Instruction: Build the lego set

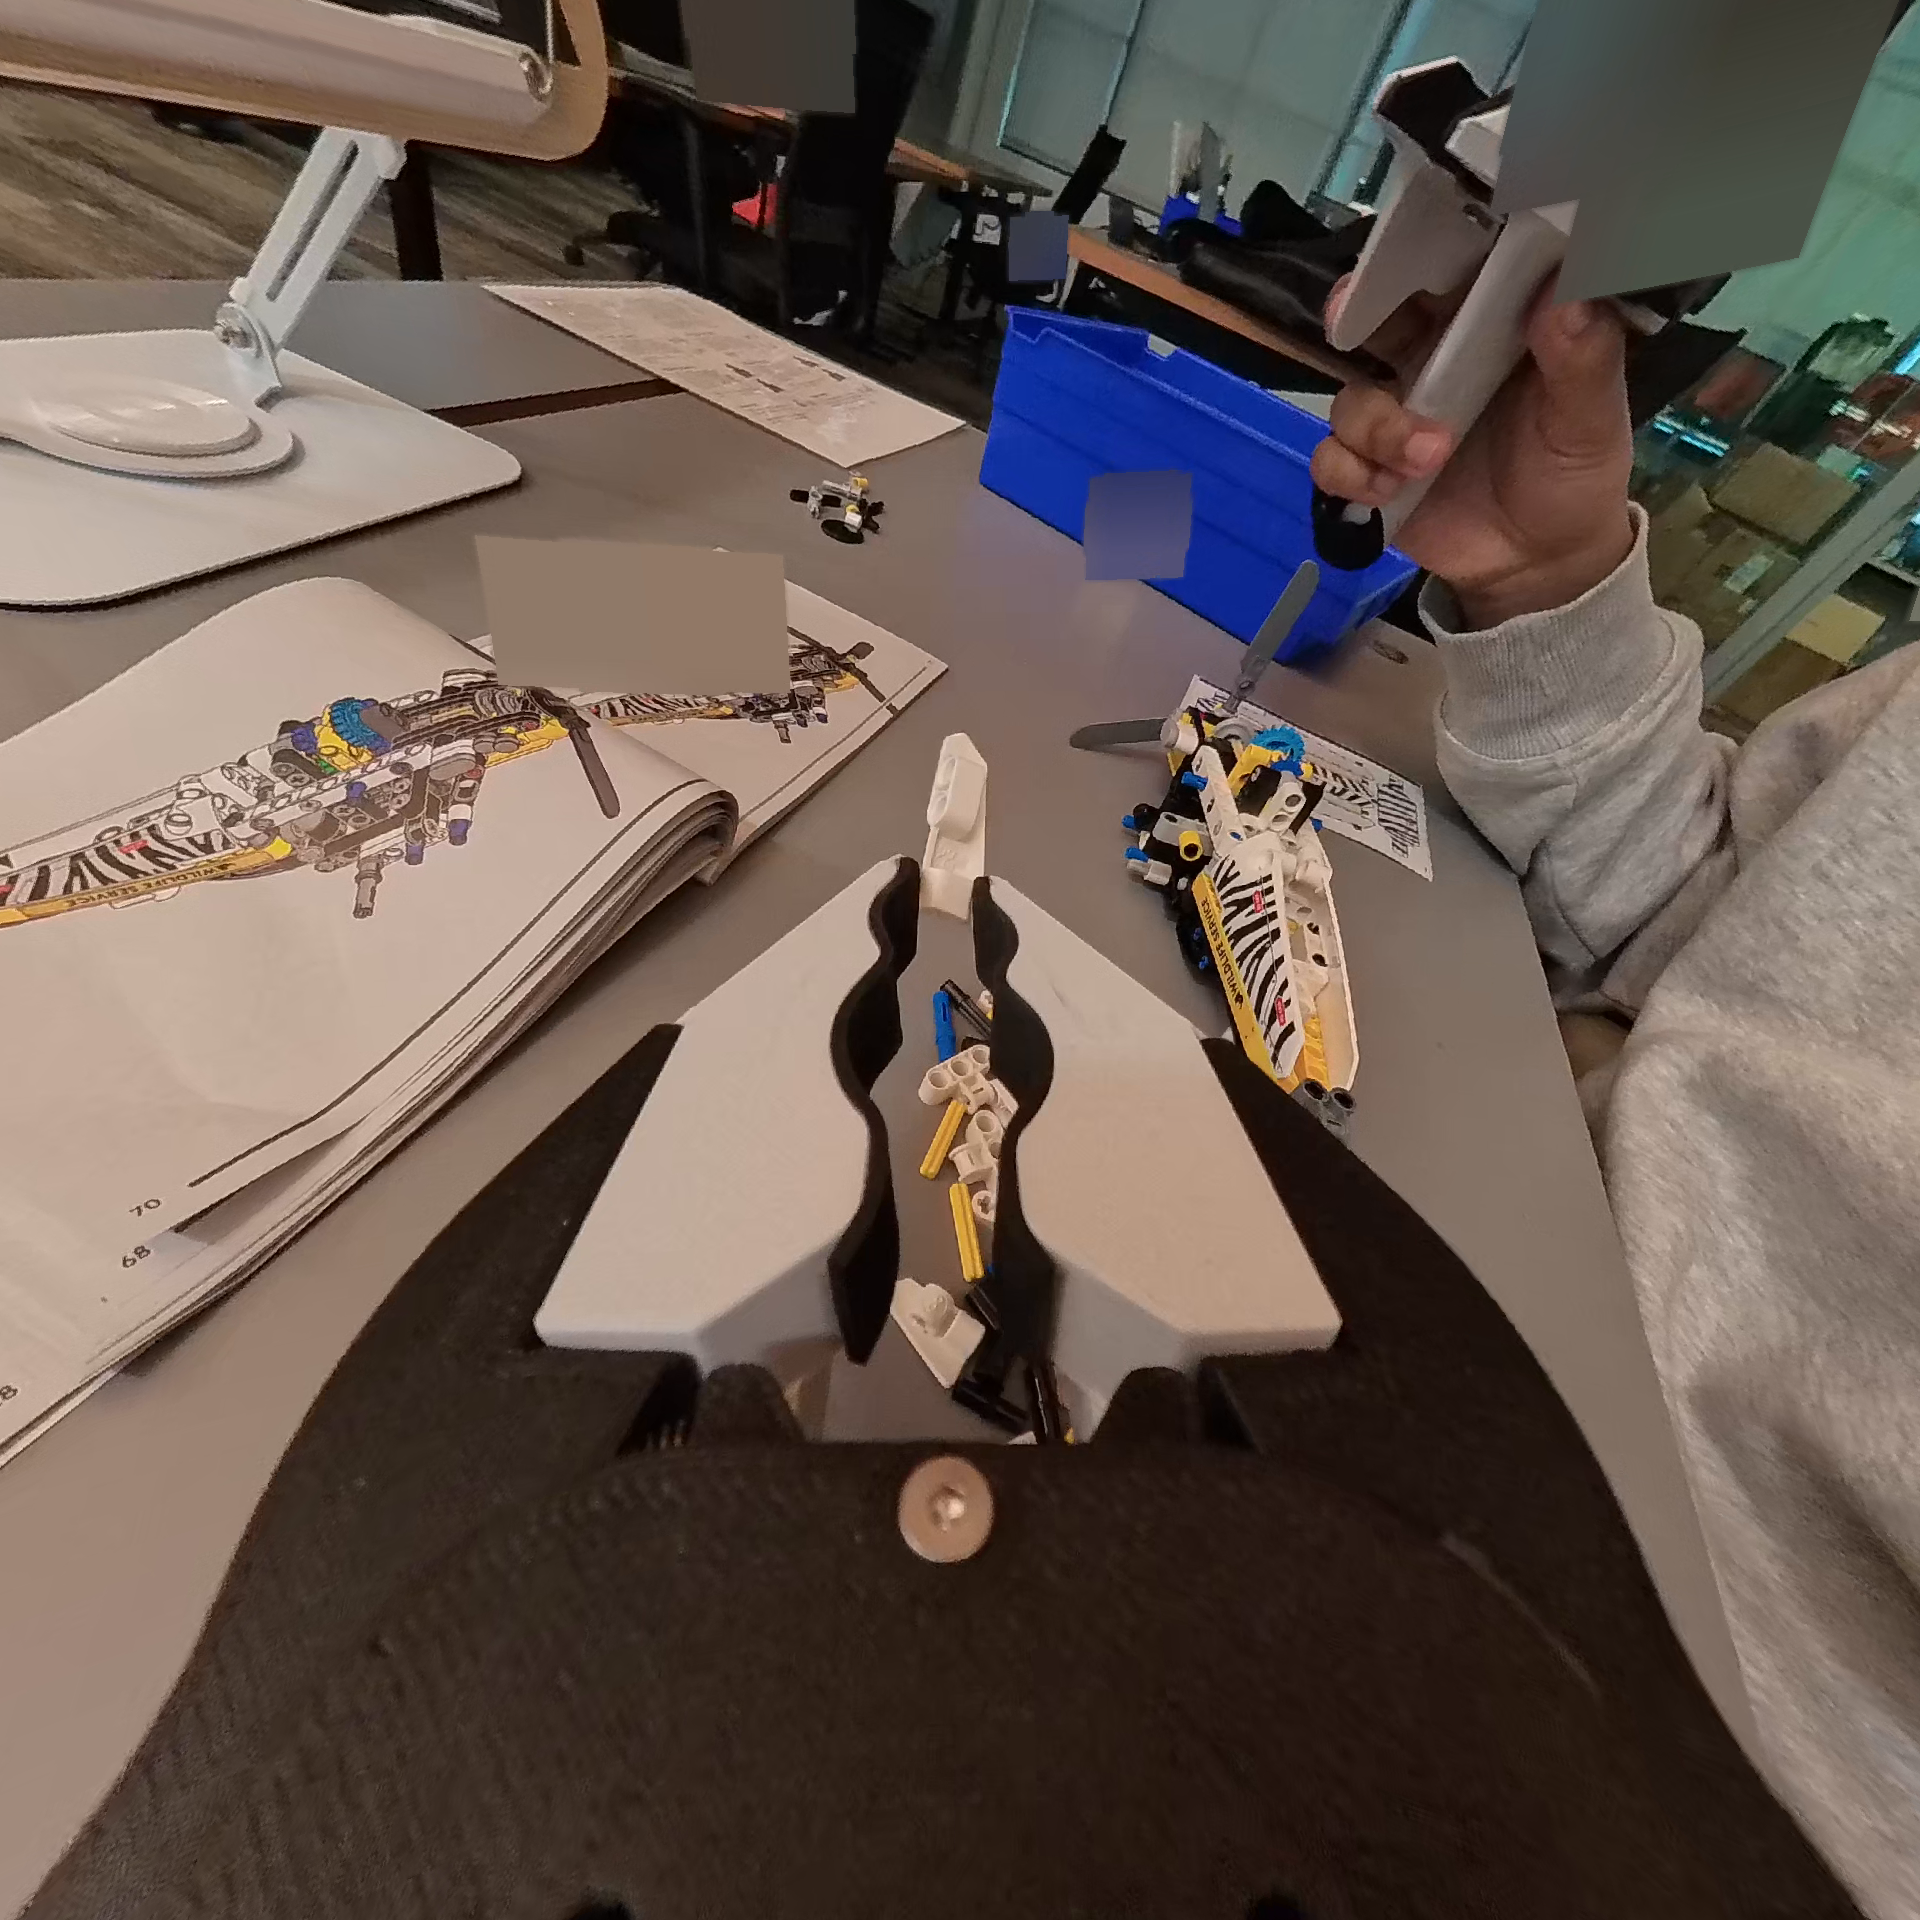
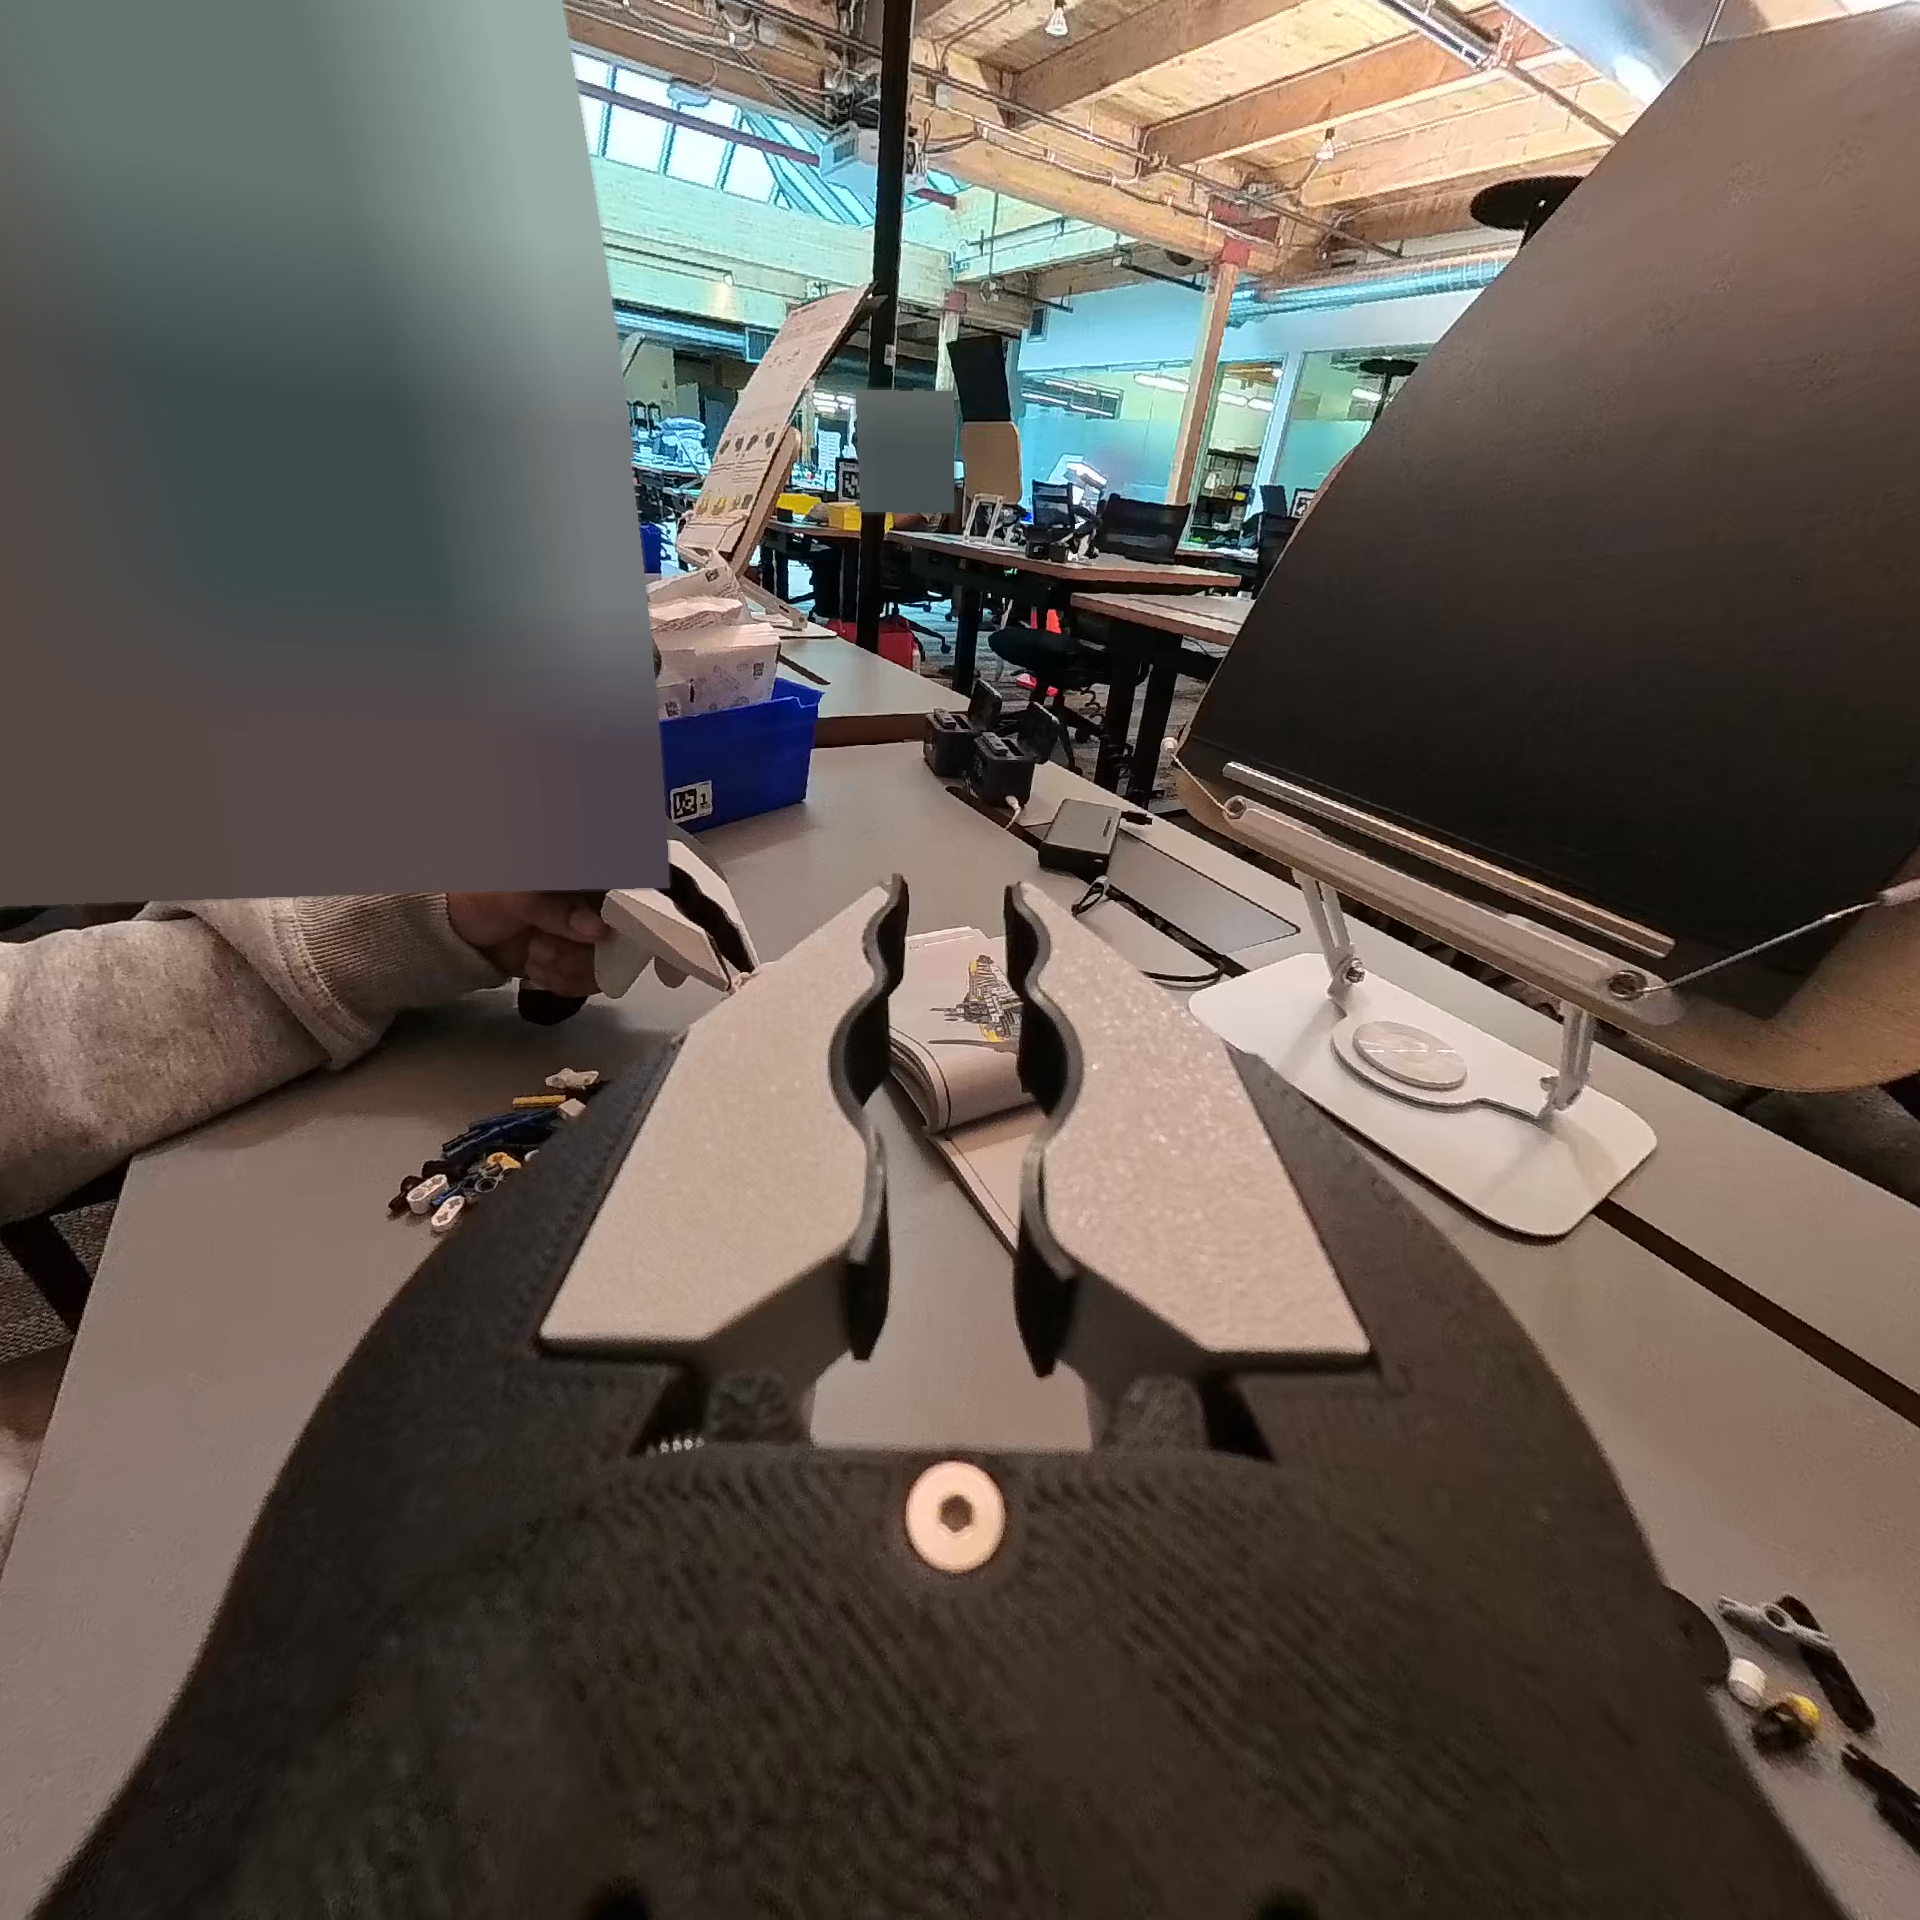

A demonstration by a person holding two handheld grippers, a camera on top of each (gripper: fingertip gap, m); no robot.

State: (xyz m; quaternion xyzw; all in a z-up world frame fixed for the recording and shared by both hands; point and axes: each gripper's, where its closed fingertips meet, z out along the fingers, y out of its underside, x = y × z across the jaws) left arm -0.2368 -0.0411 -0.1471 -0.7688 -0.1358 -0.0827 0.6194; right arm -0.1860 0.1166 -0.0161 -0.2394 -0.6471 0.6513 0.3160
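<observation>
My left gripper is shut on a white lego piece that sticks up past its fingertips, a little above the grey table. A heap of loose yellow, white, blue and black pieces lies under its fingers. The part-built helicopter, yellow and white with zebra stripes, lies to the right. My right gripper is open and empty, held high above the table. A hand holds its handle at the top right of the left wrist view.
The open instruction booklet lies on the left. A blue bin stands behind the helicopter, and a small sub-assembly sits beside it. A tablet stand is at the far side. Several small parts lie near the table edge. Some 20 centimeters of space lies between my two pairs of fingers.
</observation>
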